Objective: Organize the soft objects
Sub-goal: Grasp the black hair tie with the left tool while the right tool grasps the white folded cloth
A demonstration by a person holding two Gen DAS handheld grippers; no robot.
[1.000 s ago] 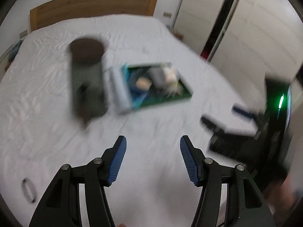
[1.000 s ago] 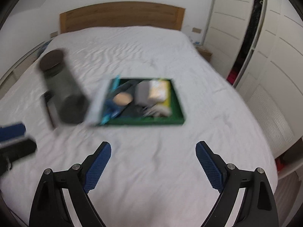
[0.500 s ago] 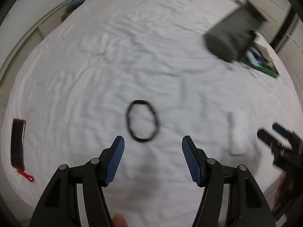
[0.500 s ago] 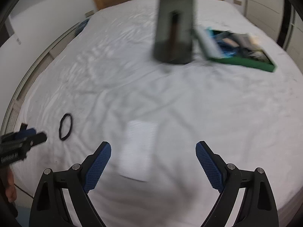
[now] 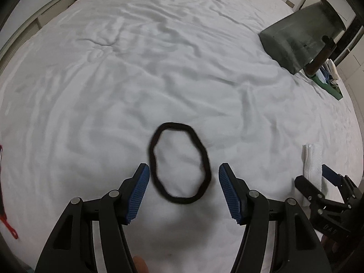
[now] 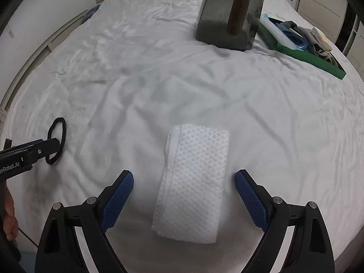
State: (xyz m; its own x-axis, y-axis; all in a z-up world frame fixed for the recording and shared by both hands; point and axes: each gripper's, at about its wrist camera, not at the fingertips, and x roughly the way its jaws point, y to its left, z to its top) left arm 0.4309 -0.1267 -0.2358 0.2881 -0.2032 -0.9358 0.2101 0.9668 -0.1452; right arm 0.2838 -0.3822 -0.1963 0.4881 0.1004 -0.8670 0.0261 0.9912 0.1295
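A black hair band [image 5: 179, 162] lies flat on the white bed sheet. My left gripper [image 5: 183, 191] is open, its blue pads on either side of the band's near half, just above the sheet. A folded white textured cloth [image 6: 194, 182] lies on the sheet. My right gripper [image 6: 184, 201] is open wide, its pads on either side of the cloth's near part. The band also shows in the right wrist view [image 6: 56, 140], with the left gripper [image 6: 29, 152] over it. The cloth [image 5: 312, 161] and right gripper [image 5: 318, 186] show at the right of the left wrist view.
A dark grey box with a brown handle [image 6: 232, 11] stands on the bed farther back. Beside it is a green tray [image 6: 311, 56] holding several soft items. A red cord [image 5: 4, 218] lies at the bed's left edge. A wooden headboard and white wardrobes stand behind.
Both grippers swung from facing the tray to the near part of the bed, then moved closer and lower. The band now lies between the left pads, the cloth between the right pads.
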